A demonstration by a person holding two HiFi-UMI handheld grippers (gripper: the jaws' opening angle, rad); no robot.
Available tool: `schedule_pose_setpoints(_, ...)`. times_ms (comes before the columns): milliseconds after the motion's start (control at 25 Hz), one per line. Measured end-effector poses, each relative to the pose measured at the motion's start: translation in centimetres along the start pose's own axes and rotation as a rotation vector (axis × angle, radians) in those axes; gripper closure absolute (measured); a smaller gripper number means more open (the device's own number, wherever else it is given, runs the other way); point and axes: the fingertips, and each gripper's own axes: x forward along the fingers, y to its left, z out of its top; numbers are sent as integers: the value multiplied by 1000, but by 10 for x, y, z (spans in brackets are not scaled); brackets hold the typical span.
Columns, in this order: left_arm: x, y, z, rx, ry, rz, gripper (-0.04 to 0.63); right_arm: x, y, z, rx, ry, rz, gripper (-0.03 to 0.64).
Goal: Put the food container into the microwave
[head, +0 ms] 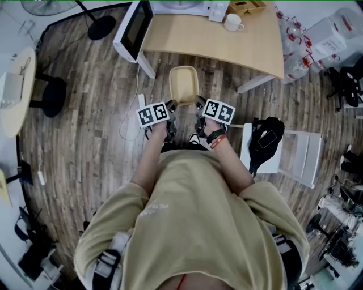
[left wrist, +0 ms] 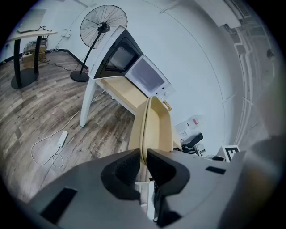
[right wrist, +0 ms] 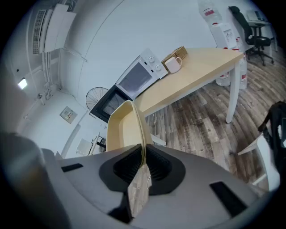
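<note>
A person seen from above holds a shallow cream food container (head: 184, 85) in the air, over the wood floor (head: 85, 153) just short of a pale table (head: 227, 45). Its open side faces up, and its long axis runs straight away from the person toward the table.

The left gripper (head: 172, 104) is clenched on the container's left rim near the close end. The right gripper (head: 198, 102) is clamped the same way on the right rim.

On the table's far left stands a white microwave (right wrist: 138, 76). Its dark-windowed door (head: 134, 28) is swung open past the table's corner. The table edge lies between container and microwave. A white mug (head: 232, 22) and a wooden basket (head: 247, 7) sit just right of the microwave.

A standing fan (left wrist: 103, 27) rises behind the table. At the person's right, a black bag (head: 265, 139) rests on a white chair (head: 298, 153).

The gripper cubes carry black-and-white square markers. Faint print on the person's shirt is too small to read.
</note>
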Motion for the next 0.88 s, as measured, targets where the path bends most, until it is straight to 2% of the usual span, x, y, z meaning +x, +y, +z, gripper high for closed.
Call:
schedule_pose_setpoints(560,13,-34,-33,11,-12,33,532,-32,-38,0,46,20,22,566)
schedule_pose_setpoints(880,10,-20,-51,-59,-45,59,532,-26,-42,-15,20,72,47,565)
